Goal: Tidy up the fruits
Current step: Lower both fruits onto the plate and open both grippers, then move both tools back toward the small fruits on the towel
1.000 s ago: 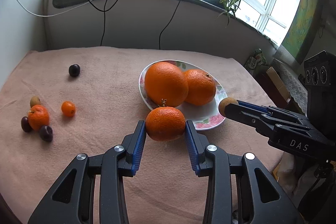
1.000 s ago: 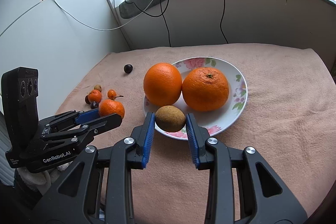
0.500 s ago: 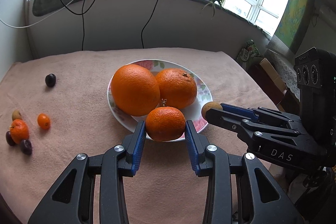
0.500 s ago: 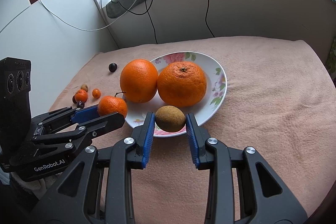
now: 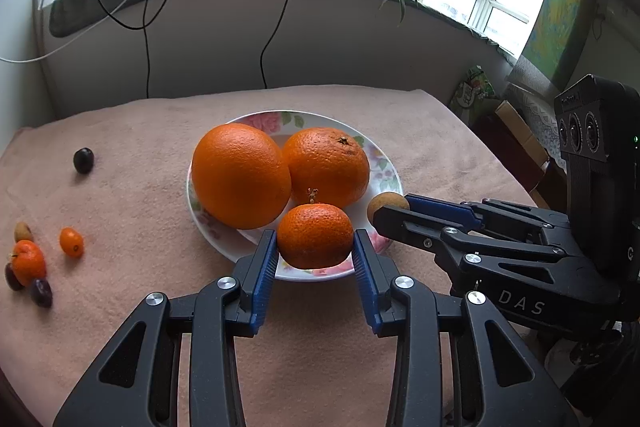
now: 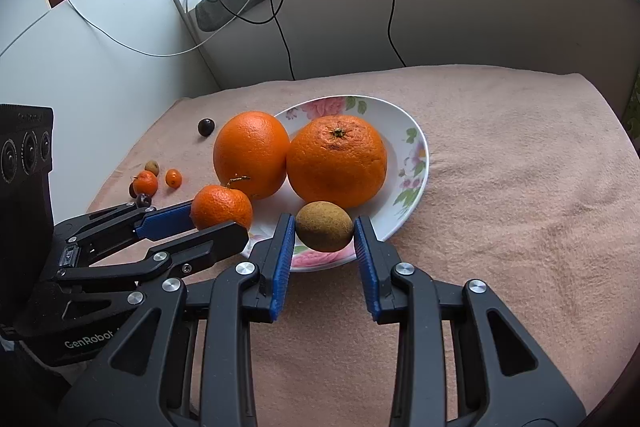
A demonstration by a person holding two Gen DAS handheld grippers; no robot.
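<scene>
My left gripper (image 5: 315,254) is shut on a small mandarin (image 5: 315,235) and holds it over the near rim of the flowered plate (image 5: 384,163). My right gripper (image 6: 325,239) is shut on a brown kiwi (image 6: 324,225) over the plate's near edge (image 6: 416,147). Two big oranges (image 5: 241,175) (image 5: 326,165) lie on the plate. The right gripper (image 5: 390,213) shows in the left wrist view with the kiwi (image 5: 386,203); the left gripper (image 6: 218,223) shows in the right wrist view with the mandarin (image 6: 221,207).
On the pink cloth to the left lie a dark plum (image 5: 83,160), a kumquat (image 5: 71,242), a small mandarin (image 5: 28,262), a small brown fruit (image 5: 23,231) and two dark fruits (image 5: 41,291). A wall with cables and a windowsill stands behind.
Both grippers have moved forward with their fruits, from beside the plate to over its near rim. The loose fruits have not moved.
</scene>
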